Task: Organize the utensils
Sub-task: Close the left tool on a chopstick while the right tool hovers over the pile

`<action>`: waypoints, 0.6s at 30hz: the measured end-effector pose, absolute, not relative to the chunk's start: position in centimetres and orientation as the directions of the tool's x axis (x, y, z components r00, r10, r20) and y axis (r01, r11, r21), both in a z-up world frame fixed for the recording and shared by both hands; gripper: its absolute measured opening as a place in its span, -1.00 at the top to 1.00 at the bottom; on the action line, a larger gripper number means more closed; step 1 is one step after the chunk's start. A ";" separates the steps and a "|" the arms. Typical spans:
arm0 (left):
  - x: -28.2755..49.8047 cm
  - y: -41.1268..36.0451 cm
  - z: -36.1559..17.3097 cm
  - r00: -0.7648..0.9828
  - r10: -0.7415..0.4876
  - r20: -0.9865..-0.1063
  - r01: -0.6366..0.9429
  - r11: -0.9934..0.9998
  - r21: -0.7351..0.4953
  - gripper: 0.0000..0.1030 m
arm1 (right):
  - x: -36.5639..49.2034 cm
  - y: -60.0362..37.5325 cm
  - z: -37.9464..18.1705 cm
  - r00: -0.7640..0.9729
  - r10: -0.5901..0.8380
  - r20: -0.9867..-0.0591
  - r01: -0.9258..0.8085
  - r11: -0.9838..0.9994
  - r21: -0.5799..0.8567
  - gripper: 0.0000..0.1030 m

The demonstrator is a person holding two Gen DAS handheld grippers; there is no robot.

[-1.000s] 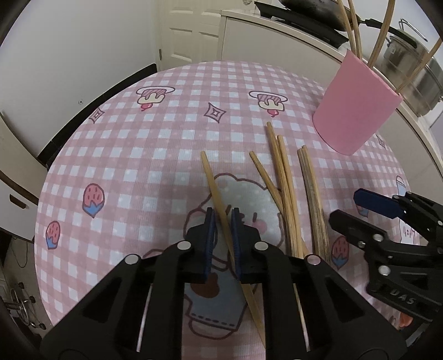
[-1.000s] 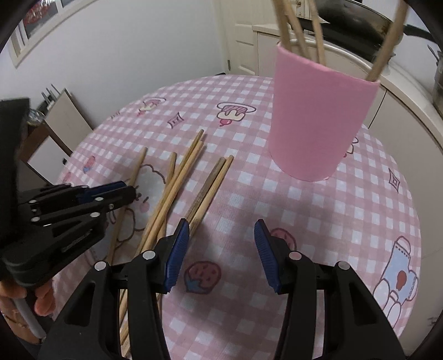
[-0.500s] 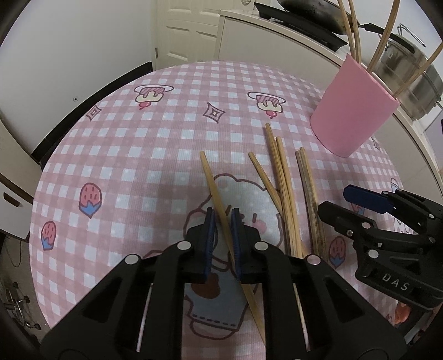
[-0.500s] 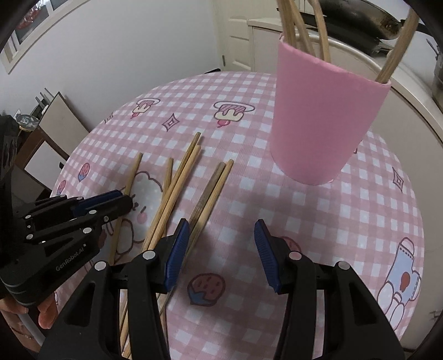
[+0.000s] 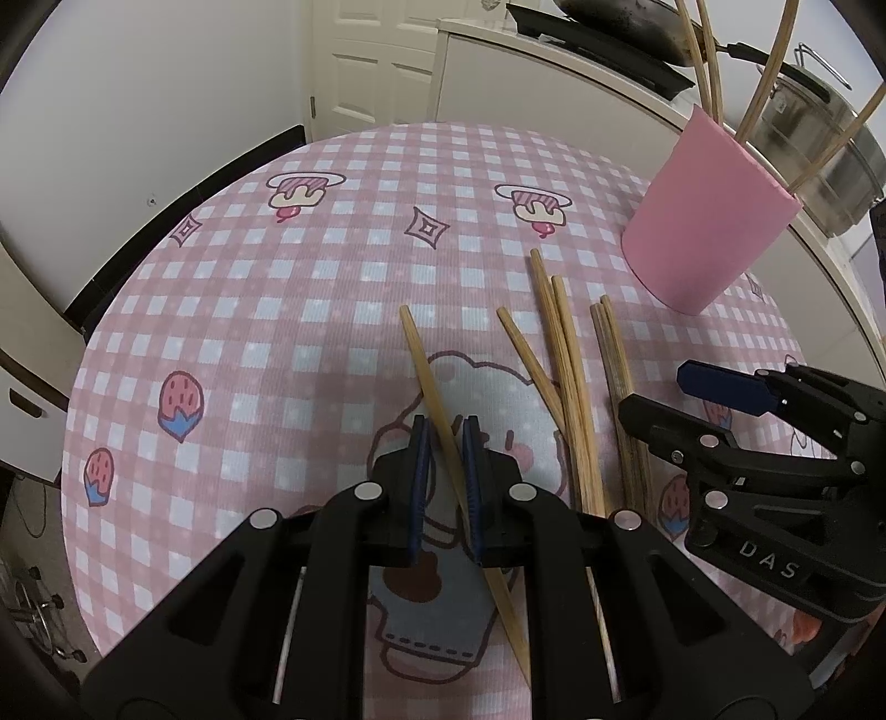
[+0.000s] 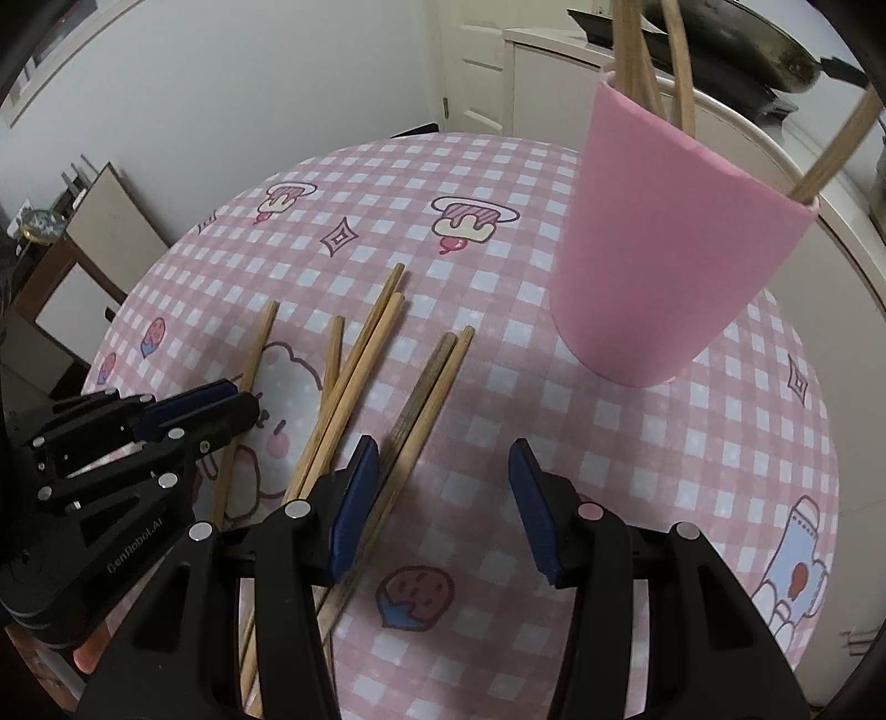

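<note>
A light wooden chopstick runs slantwise through my left gripper, whose narrow jaws are shut on it low over the checked tablecloth. Right of it lie a single chopstick, a light pair and a darker pair. My right gripper hovers open with nothing between its pads, its left pad over the darker pair. The pink cup stands upright at the far right with several chopsticks in it. From the right wrist view, the left gripper sits at the left on its chopstick.
The round table's edge curves close on the left and near side. A white counter with a dark pan and a steel pot stands behind the cup. A white door is at the back.
The right gripper has edged slightly left toward the darker pair of chopsticks. The left gripper and its chopstick have kept still.
</note>
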State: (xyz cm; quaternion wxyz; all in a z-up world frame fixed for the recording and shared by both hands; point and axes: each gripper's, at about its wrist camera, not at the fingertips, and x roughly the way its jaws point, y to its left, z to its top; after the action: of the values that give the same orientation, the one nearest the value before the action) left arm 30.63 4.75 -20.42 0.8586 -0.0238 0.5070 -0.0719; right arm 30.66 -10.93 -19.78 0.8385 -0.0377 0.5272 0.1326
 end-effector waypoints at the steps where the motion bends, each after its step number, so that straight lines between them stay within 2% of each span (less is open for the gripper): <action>1: 30.7 4.8 -20.4 0.474 -0.147 -0.868 0.100 0.989 -0.112 0.75 | 30.7 -11.0 -19.8 0.401 0.181 -0.898 -0.265 0.961 0.075 0.11; 8: 31.4 4.4 -20.5 0.480 -0.115 -0.870 0.094 0.992 -0.080 0.75 | 30.6 -11.4 -19.8 0.383 0.174 -0.907 -0.272 0.960 0.069 0.12; 12: 31.4 4.5 -20.5 0.480 -0.126 -0.868 0.095 0.991 -0.091 0.75 | 30.3 -12.6 -18.1 0.431 0.199 -0.880 -0.253 0.963 0.094 0.13; 18: 31.4 4.7 -20.6 0.480 -0.120 -0.869 0.097 0.992 -0.083 0.75 | 30.6 -12.7 -19.5 0.373 0.193 -0.908 -0.257 0.961 0.099 0.13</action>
State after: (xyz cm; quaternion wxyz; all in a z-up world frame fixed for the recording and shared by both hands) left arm 31.36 4.71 -20.57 0.8603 -0.0112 0.5058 -0.0630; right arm 30.63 -12.67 -19.47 0.8280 -0.0293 0.5432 0.1358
